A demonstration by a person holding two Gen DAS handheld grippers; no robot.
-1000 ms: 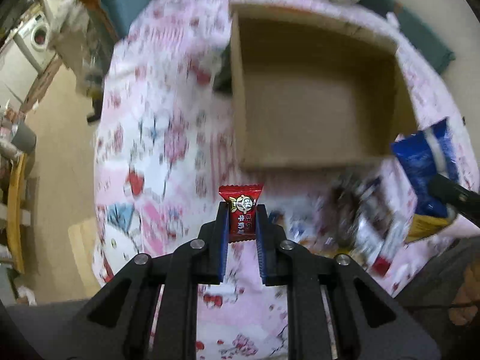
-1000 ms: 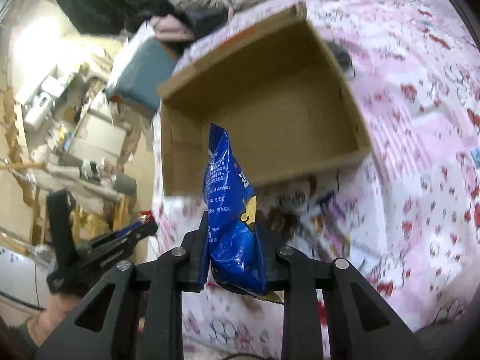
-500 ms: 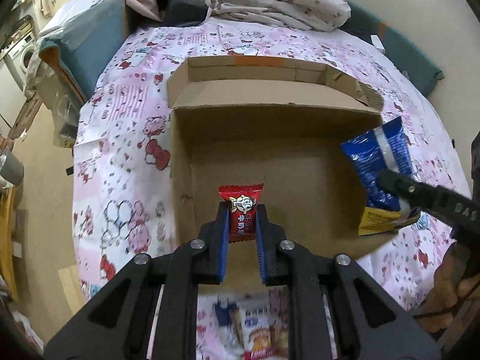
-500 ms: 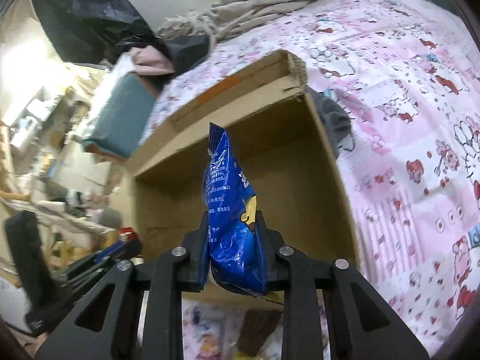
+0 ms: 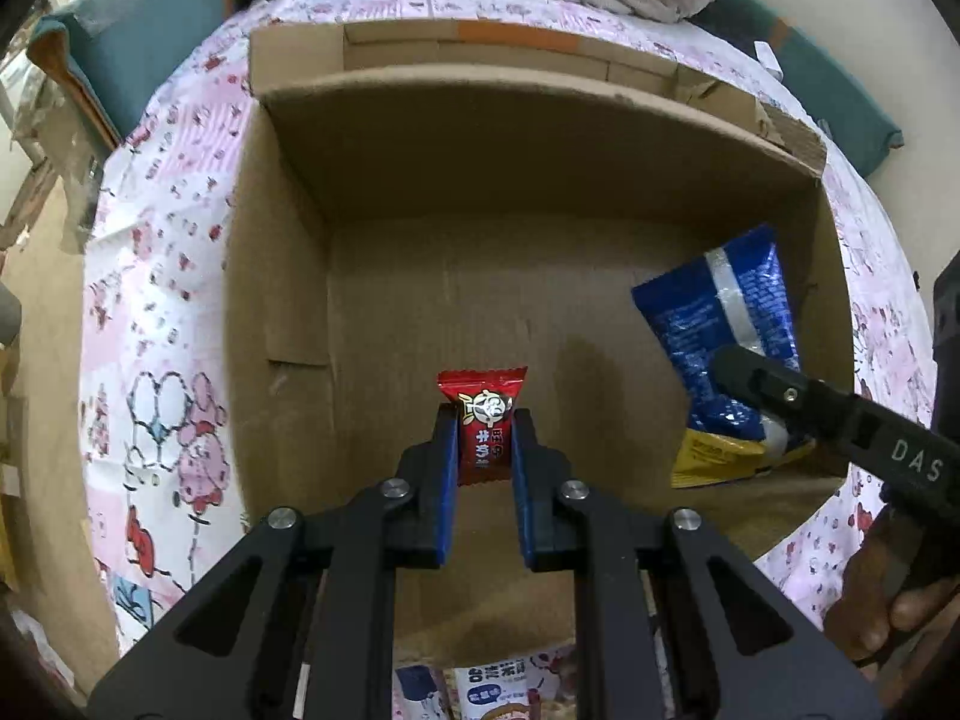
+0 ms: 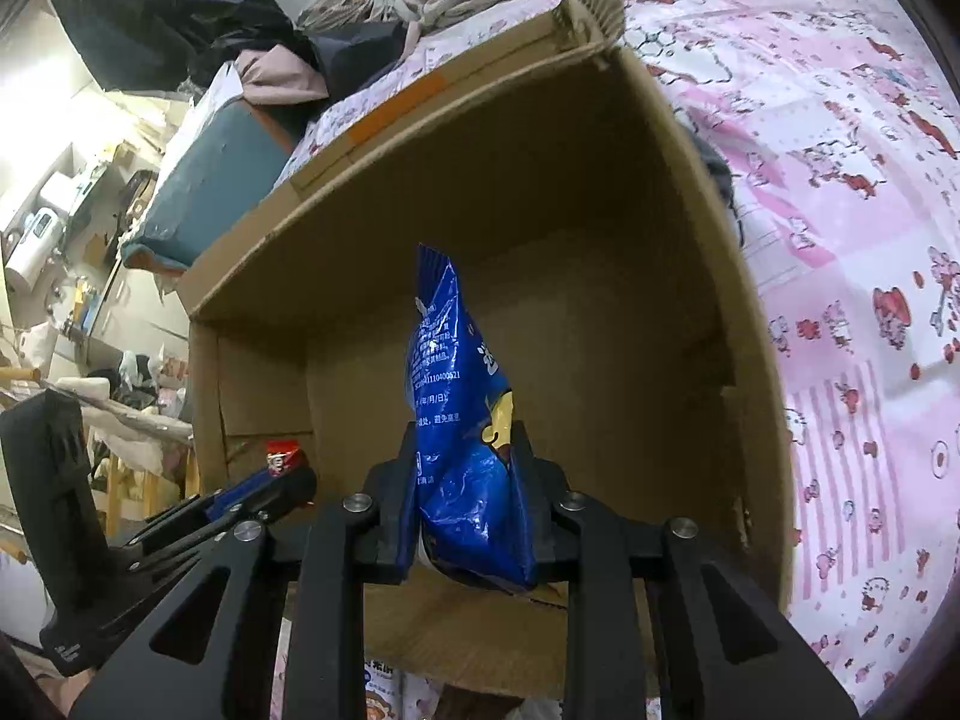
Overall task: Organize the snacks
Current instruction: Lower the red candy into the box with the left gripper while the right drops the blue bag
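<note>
Both grippers have advanced from in front of the cardboard box [image 5: 288, 276] to positions over its open interior. At left, the left gripper [image 5: 485, 450] is clamped on a red candy [image 5: 483, 417], held above the bare box floor. At right, the right gripper [image 6: 465, 468] is clamped on a blue snack bag [image 6: 459, 420], held upright inside the box near its right wall. Further snack packets [image 5: 492, 687] lie on the pink patterned sheet [image 5: 156, 324] outside the near wall.

red candy [image 5: 483, 426], blue packet [image 5: 723, 333], brown box [image 5: 288, 276], pink cartoon-print sheet [image 5: 156, 276].
</note>
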